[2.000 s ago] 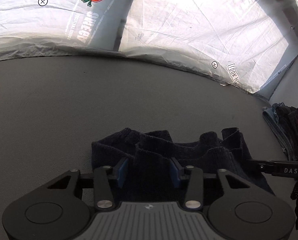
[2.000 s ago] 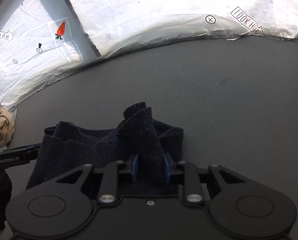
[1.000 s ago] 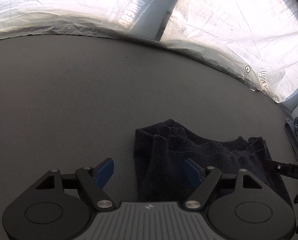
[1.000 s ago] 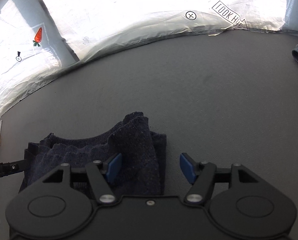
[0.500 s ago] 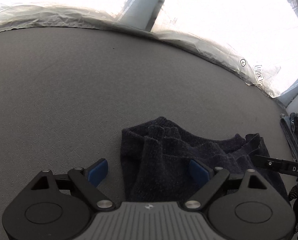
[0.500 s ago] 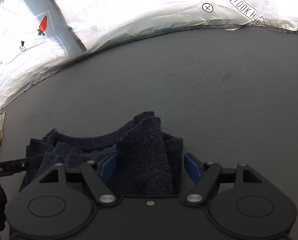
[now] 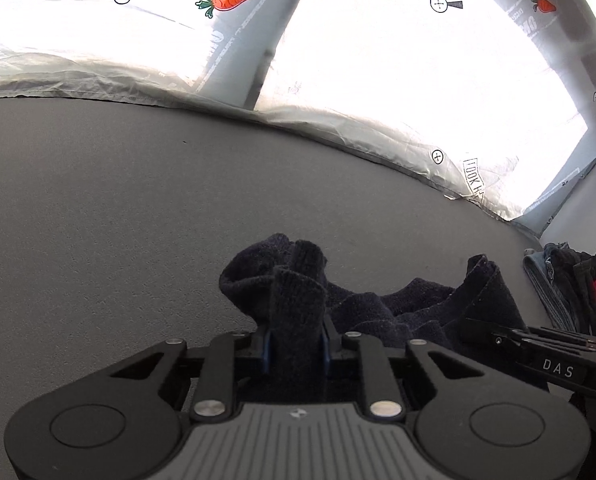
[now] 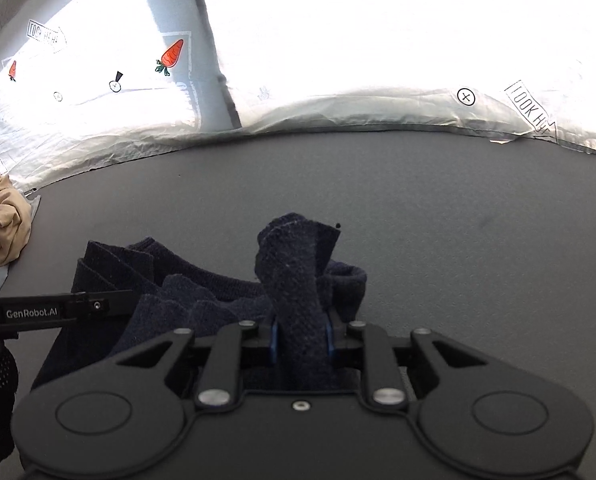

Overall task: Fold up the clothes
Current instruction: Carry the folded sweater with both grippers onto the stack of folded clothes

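Now both tongs are clenched on the same dark navy knitted garment (image 7: 361, 312), which lies bunched on the grey table (image 7: 98, 208). Seen from the left wrist, the left gripper (image 7: 296, 344) has just been closing, and a thick fold of the knit stands up between its blue pads, pinched at the garment's left end. Seen from the right wrist, the right gripper (image 8: 301, 334) has likewise just been closing and pinches a rolled-up fold at the garment's right end; that fold rises above the jaws and leans slightly left. Between the two grips the cloth sags in soft ridges onto the table. Each camera catches a finger of the other tool at its edge. A pile of clothes (image 7: 573, 284), blue, dark and red, sits at the table's right side, and a crumpled beige cloth (image 8: 2, 220) at its left. Behind the table hangs a bright white sheet (image 8: 377, 40) printed with carrots and small target marks.
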Demonstrator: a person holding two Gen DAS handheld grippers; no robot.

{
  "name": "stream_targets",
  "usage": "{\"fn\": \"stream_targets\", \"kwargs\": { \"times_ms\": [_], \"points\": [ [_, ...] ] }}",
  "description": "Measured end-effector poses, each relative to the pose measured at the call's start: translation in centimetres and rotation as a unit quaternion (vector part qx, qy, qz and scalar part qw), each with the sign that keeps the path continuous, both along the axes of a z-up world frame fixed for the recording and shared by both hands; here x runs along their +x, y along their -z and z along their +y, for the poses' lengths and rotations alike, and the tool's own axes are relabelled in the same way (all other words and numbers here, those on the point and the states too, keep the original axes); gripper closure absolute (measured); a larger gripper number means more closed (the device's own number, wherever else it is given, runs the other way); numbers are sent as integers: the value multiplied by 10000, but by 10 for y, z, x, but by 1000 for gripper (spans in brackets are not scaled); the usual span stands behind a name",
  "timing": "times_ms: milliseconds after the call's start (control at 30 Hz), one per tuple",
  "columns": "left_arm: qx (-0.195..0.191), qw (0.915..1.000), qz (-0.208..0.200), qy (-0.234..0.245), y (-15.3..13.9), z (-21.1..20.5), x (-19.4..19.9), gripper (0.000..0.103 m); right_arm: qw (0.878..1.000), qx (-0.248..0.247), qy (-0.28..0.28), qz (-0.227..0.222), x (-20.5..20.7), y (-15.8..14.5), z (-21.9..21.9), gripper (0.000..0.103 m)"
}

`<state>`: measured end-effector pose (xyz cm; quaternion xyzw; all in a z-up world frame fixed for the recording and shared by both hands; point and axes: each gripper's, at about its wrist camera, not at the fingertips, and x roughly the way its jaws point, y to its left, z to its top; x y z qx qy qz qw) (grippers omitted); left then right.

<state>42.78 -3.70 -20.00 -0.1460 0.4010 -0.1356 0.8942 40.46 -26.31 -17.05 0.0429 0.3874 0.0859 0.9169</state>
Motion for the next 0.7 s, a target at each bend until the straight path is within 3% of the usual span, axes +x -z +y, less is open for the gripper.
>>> {"fn": "stream_targets", "kwargs": {
  "times_ms": [267, 433, 533, 700],
  "points": [
    [-293, 9935, -1097, 40, -88, -3, -85, 82, 9876, -29, 505, -1486, -102, -92, -4, 84],
    [-681, 9831, -1663, 335, -133, -8, -123, 82, 9665, -320, 804, -2418, -160, -155, 2, 84],
    [-932, 9732, -1994, 662, -161, -20, -134, 82, 9565, -559, 1035, -2669, -179, -183, 1, 84],
    [-1260, 9580, -2254, 1251, -187, -63, -141, 82, 9474, -509, 1746, -2632, -206, -209, -40, 84]
  ]
}}
